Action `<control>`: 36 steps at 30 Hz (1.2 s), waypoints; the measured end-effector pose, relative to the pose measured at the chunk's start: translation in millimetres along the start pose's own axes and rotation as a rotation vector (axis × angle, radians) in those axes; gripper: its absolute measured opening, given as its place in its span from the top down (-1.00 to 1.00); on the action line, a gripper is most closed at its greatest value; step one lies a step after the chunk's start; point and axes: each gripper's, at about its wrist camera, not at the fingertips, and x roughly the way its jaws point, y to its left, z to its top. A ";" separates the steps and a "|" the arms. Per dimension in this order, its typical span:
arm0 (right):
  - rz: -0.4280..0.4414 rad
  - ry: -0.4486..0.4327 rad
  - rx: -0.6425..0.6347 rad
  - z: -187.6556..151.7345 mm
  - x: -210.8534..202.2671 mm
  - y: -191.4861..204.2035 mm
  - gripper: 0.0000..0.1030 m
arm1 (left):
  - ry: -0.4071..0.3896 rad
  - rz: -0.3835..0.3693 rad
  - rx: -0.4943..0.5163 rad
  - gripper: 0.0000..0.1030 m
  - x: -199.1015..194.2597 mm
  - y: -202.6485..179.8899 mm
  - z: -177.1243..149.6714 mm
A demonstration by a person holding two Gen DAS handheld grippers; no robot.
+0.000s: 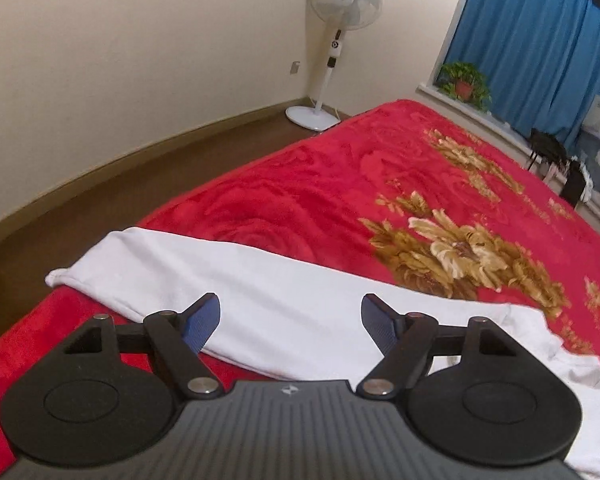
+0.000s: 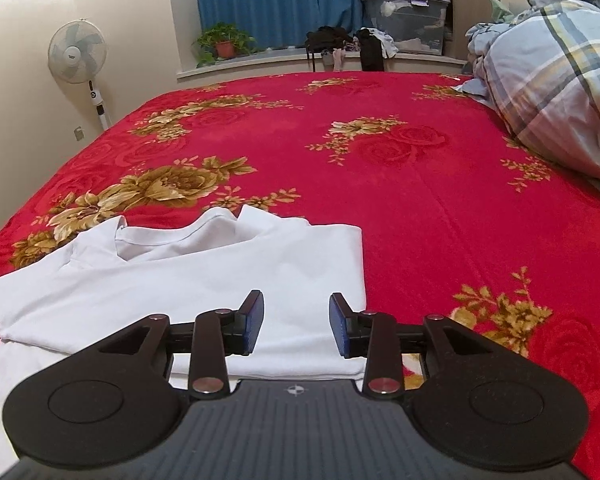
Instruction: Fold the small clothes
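A white T-shirt (image 1: 268, 300) lies on a red flowered blanket (image 1: 340, 184) on a bed. In the left wrist view it runs as a folded band from left to lower right. My left gripper (image 1: 290, 320) is open just above its near edge, holding nothing. In the right wrist view the shirt (image 2: 204, 276) shows its neckline at the far side and a folded right edge. My right gripper (image 2: 296, 320) is open over the shirt's near right part, empty. The near hem is hidden behind both gripper bodies.
A standing fan (image 1: 340, 40) is on the floor past the bed's far corner. A potted plant (image 2: 224, 42), dark clothes and a storage box (image 2: 408, 16) sit on the window ledge. A plaid duvet (image 2: 556, 80) is heaped at the bed's right.
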 end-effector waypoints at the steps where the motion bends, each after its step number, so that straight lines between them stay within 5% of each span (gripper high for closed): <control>1: 0.000 0.000 -0.003 0.1 0.3 -0.6 0.27 | 0.000 0.003 0.014 -0.60 2.2 0.3 -2.0; 6: -0.020 0.022 0.000 0.8 6.0 -3.1 0.26 | 0.042 0.008 0.030 -0.60 16.0 2.1 -2.0; 25: -0.029 0.053 -0.015 0.9 13.4 -1.1 0.26 | 0.310 0.058 -0.332 -0.57 75.5 84.7 -5.3; 36: -0.029 0.056 -0.010 2.4 13.0 -2.8 0.26 | 0.261 0.070 -0.476 -0.33 66.4 116.5 -3.9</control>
